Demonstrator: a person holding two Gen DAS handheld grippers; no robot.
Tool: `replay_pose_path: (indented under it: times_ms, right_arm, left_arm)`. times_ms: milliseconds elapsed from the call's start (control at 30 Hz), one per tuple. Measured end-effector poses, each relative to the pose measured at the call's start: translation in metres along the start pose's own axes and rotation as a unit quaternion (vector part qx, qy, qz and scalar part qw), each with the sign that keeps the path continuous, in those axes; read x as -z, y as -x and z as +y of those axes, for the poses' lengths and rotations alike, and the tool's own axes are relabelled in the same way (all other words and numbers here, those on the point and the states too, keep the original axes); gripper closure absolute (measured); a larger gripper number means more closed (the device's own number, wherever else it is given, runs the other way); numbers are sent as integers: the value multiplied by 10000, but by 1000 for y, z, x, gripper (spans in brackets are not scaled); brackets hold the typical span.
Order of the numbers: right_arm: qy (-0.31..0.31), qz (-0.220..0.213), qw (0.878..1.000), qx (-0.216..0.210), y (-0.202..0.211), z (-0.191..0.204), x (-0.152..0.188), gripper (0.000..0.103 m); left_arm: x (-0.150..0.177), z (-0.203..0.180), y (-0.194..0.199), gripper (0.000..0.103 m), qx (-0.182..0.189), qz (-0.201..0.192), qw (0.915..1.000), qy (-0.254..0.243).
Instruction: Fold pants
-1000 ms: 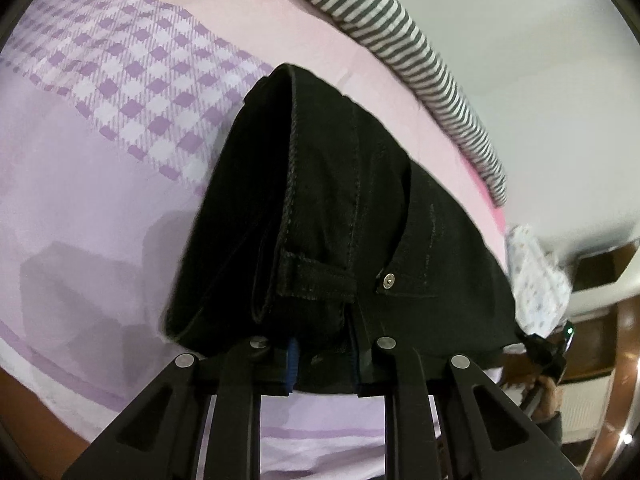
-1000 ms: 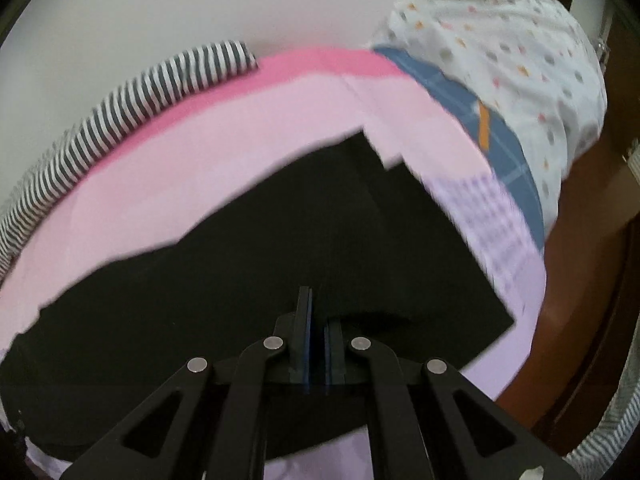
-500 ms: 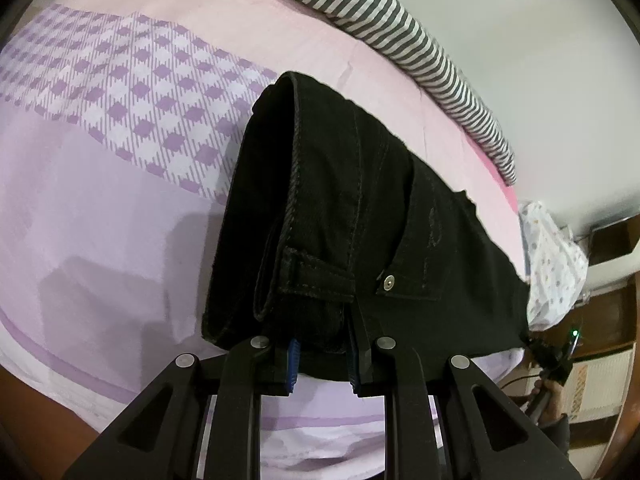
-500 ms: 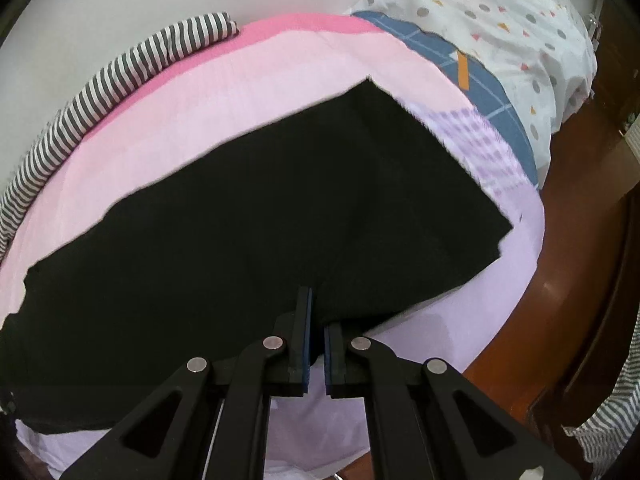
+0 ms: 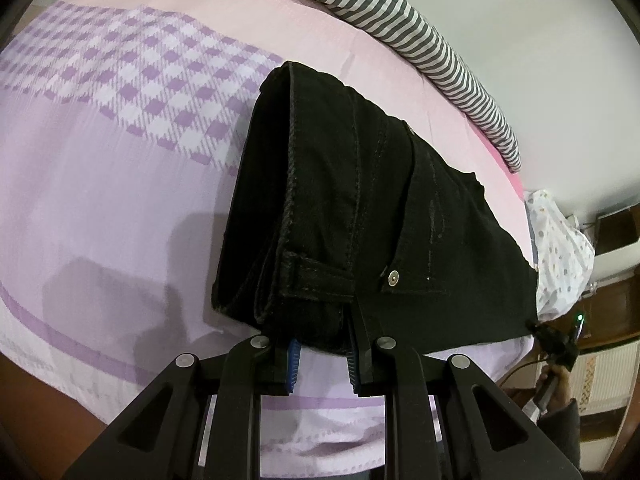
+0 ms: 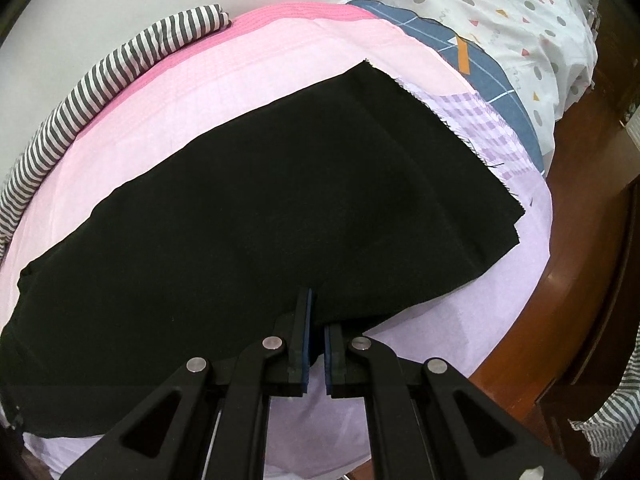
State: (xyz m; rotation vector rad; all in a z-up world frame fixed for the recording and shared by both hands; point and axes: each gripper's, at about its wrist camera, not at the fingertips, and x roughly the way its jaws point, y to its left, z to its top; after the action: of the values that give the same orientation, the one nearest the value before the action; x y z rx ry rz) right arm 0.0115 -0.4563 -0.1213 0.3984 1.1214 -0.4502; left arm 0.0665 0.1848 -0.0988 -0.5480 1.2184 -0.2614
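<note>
Both grippers have a bite on the black pants (image 5: 360, 216): at the bottom centre of its view the left gripper (image 5: 322, 362) pinches the thick waistband end just under the belt loop (image 5: 320, 274), and at the bottom centre of the other view the right gripper (image 6: 316, 354) is pressed together on the thin near edge of the leg. The pants lie lengthwise, already doubled leg on leg, across the pink and lilac bedsheet (image 5: 120, 200), hems toward the upper right of the right view. We judge the laying-out step about finished; next we would let go and take a fresh hold to fold hem toward waist, keeping the edges square. No brand, label or writing is readable; only a plain rivet (image 5: 394, 279) shows.
</note>
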Motion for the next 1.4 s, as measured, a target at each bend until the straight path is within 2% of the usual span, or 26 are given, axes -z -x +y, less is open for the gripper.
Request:
replay_pose_path:
  times_ms: [100,167,267,333,367,500,667,733,867,933,1000,1100,1200,1267,1333,1367,1400]
  right_arm:
    - [-24,31,10000,-73,0,-2,-1,99]
    - [-135,39,9997,-210,-1,-6,-2,94]
    - [-395,-1,9977,-548,0,-16,-4,78]
    - [-521,-100,9965,-649,2,-23,-6,64]
    - [-542,-135,9963,-652,3,-26,-7,62]
    - [-719,-185,9934,-871,2,-46,-13,61]
    - [-1213,-206,9834,-1337,-4,-78,-24,61]
    - [-1323,-237,9820,-1327,-6,-89,-30,61]
    - [-1408,-187,9785,-1494,-8,-98,-36,62]
    - [-1457,-133,9770,-1554,-10,-101,-39,72]
    - [-1476,-68,9767,-1556,-12,-103,-40,77]
    - [-1547,-76,9747,-1611,-9,-109,-40,84]
    - [-1648,-81,9709,-1737,-7,-117,-40,84]
    - [-1736,-77,9678,-1820,-6,-124,-41,92]
    - [-1887,-18,9627,-1937,-7,-129,-44,95]
    - [-1963,-6,9599,-2001,-7,-131,-44,96]
    - [-2041,-7,9563,-2092,-6,-132,-45,96]
  left_arm:
    - [0,1,-3,83,-25,-1,10000,28]
    - [-1,-1,-3,81,-59,3,10000,-17]
    - [-1,-4,-1,79,-83,-8,10000,-46]
    - [-1,-6,0,76,-107,16,9999,-15]
    - [-1,-6,2,76,-102,18,9999,-17]
    - [1,-8,11,70,-114,28,9999,-8]
    - [7,-17,29,69,-173,-70,9996,-211]
    - [10,-24,37,69,-343,-181,9986,-370]
    - [18,-54,53,69,-419,-645,9931,-888]
    - [22,-81,54,69,-389,-880,9860,-1359]
    - [25,-116,47,66,-268,-973,9767,-1895]
    - [29,-169,25,64,95,-916,9607,-2618]
    - [38,-223,-10,63,508,-649,9394,-3327]
    - [47,-256,-37,63,748,-429,9240,-3726]
    - [61,-287,-63,63,938,-215,9072,-4095]
    - [71,-305,-80,63,1032,-63,8952,-4335]
    - [80,-316,-90,63,1051,32,8870,-4496]
